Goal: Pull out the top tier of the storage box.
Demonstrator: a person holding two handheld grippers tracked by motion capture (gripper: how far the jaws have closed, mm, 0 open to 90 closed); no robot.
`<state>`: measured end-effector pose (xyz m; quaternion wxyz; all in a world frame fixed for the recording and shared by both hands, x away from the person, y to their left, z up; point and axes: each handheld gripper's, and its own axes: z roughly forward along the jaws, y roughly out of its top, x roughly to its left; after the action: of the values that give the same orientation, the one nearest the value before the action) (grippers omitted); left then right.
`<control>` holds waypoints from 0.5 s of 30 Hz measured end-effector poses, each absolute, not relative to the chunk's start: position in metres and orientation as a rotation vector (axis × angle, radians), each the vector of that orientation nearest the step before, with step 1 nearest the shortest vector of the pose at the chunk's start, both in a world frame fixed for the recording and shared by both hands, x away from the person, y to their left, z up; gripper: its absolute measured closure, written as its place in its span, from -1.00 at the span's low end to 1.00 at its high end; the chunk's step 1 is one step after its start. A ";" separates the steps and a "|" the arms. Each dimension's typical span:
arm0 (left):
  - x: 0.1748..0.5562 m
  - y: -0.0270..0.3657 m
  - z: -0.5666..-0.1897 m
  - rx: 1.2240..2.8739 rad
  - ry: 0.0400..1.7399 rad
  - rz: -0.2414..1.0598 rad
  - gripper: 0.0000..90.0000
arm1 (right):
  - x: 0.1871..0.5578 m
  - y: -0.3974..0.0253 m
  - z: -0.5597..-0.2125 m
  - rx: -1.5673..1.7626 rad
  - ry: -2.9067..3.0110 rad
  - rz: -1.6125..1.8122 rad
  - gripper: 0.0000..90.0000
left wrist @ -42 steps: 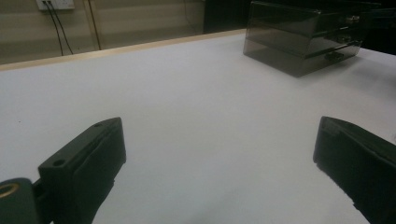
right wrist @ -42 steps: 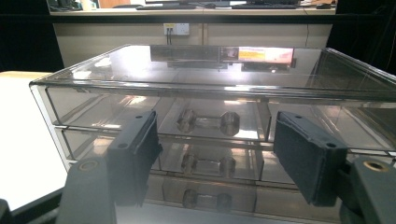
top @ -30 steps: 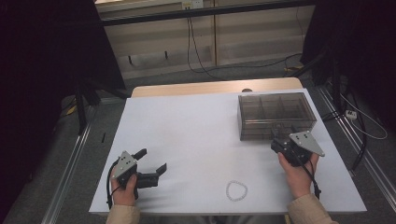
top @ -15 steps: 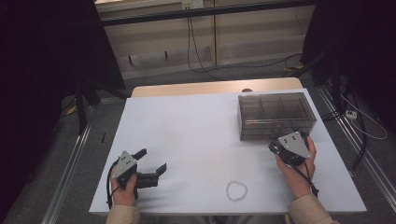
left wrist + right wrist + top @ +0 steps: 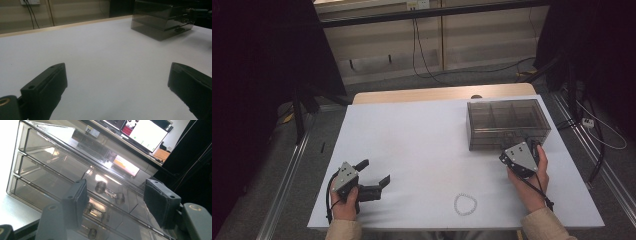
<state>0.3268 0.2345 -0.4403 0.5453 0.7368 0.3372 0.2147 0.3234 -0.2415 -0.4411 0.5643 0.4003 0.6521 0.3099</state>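
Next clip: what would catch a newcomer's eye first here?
Probably the smoky transparent drawer box at the far right of the white table, with the right tool held open right at its front, its jaws either side of a drawer's metal knobs. Next, the left tool, open and resting low at the near left, and a small bead bracelet near the front edge.

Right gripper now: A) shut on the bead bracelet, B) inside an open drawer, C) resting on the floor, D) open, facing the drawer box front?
D: in the right gripper view the right gripper has its jaws apart, with the knobs of the clear drawer box between them.
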 end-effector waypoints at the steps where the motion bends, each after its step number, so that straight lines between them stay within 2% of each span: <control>1: 0.327 0.234 -0.440 1.748 0.800 0.509 -0.94 | 0.323 -0.242 -0.441 0.939 1.535 0.724 -0.20; 15: 0.327 0.236 -0.440 1.749 0.799 0.512 -0.94 | 0.321 -0.237 -0.434 0.790 1.582 0.612 -0.13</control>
<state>0.3270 0.2360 -0.4400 0.5446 0.7372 0.3366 0.2160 0.3209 -0.2374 -0.4335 0.5933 0.3397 0.6806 0.2634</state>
